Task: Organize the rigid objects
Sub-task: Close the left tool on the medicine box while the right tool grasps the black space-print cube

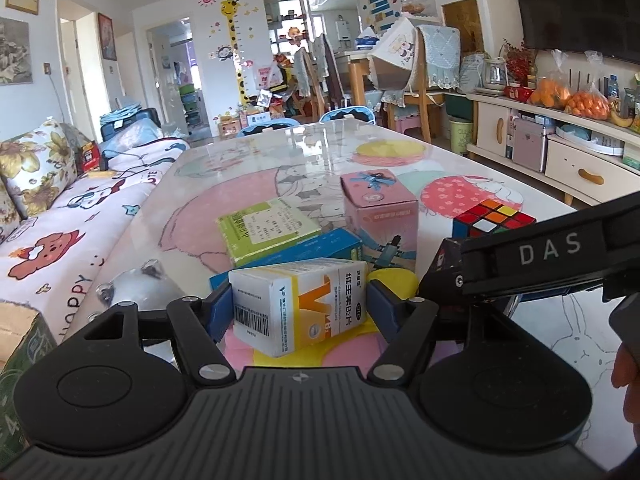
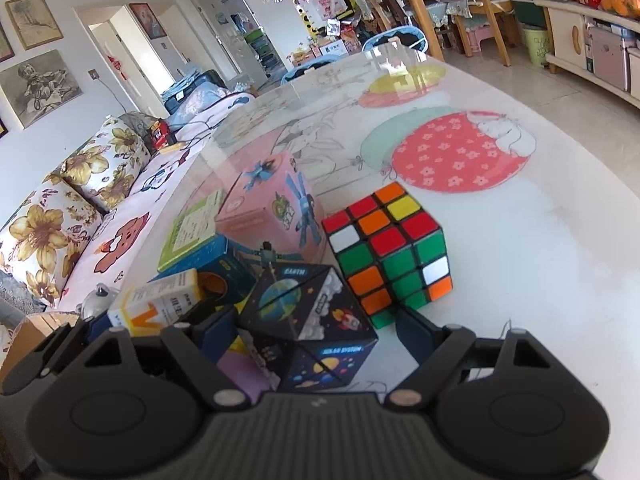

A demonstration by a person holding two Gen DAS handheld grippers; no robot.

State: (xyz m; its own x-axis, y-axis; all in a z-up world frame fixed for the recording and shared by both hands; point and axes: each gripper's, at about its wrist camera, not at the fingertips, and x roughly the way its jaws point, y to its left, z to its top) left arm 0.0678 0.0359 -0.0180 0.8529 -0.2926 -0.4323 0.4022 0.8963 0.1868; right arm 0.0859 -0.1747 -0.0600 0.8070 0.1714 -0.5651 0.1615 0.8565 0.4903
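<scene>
A white, yellow and orange box (image 1: 300, 308), a blue box (image 1: 316, 246), a green box (image 1: 266, 230), a pink box (image 1: 380, 210), a black space-print cube (image 2: 310, 328) and a multicoloured puzzle cube (image 2: 390, 248) sit on a pastel cartoon-patterned tabletop (image 2: 520, 240).

Reading "DAS" on the right gripper (image 1: 548, 256); beside it, space cube (image 2: 312, 328) showing "EARTH" — "SOLAR SYSTEM".

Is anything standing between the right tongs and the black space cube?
Nothing visible does. The black space cube already sits between the two fingers of the right tongs; the Rubik's cube stands just behind it.
</scene>
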